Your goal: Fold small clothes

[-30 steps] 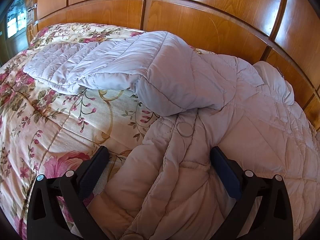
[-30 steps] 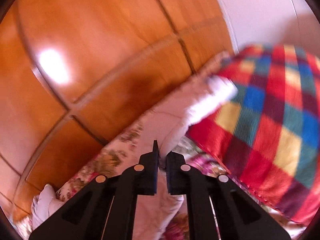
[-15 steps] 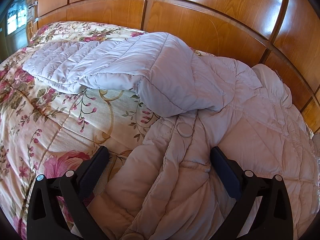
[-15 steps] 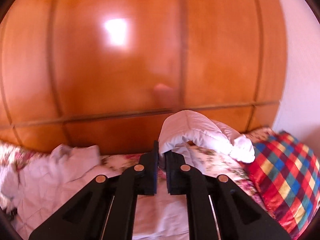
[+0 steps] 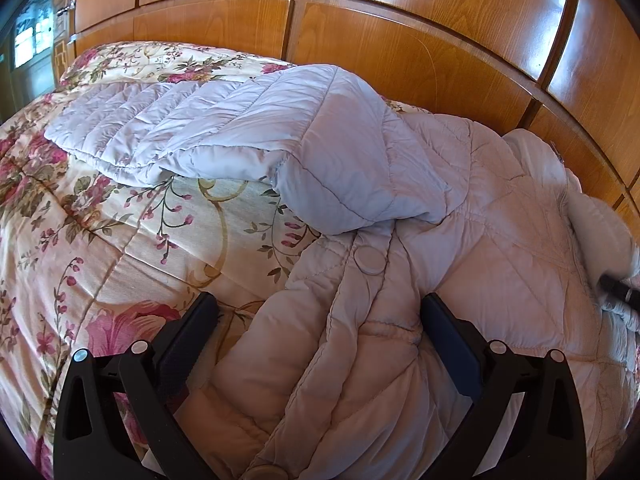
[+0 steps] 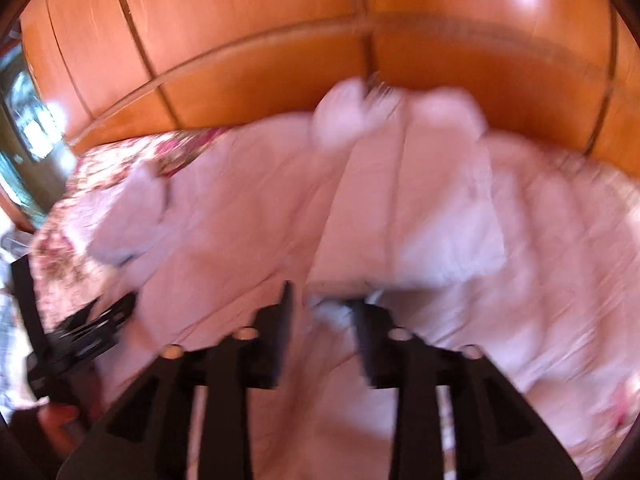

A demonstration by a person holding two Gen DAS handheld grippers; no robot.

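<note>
A: Left view, left to right: floral bedspread (image 5: pixel 100 240) on the bed, then the quilted jacket (image 5: pixel 460 240). Its grey-lined sleeve or flap (image 5: pixel 224 136) is thrown out to the left, body bunched near right, wood panelling (image 5: pixel 400 48) behind.

B: Left tongs (image 5: pixel 316 332)?

A: Spread wide, holding nothing. They straddle the front placket just below the round snap (image 5: pixel 370 261). Far right edge, a dark tip pokes in by the white collar, probably the other tool.

B: Right tongs (image 6: pixel 320 312)?

A: Parted, low over the jacket body (image 6: pixel 400 208). Frame is motion-blurred, so I can't tell whether cloth sits between the fingers; I'd say nothing is gripped.

B: Handling?

A: My read: light, puffy, soft, with a slick shell. It will compress under a pinch and spring back, and layers may slide over each other. Grab stitched edges: hem, placket seam or cuff, not mid-panel loft. Pinch deep or the fill squirts out. The spread sleeve needs bringing in across the body.
</note>
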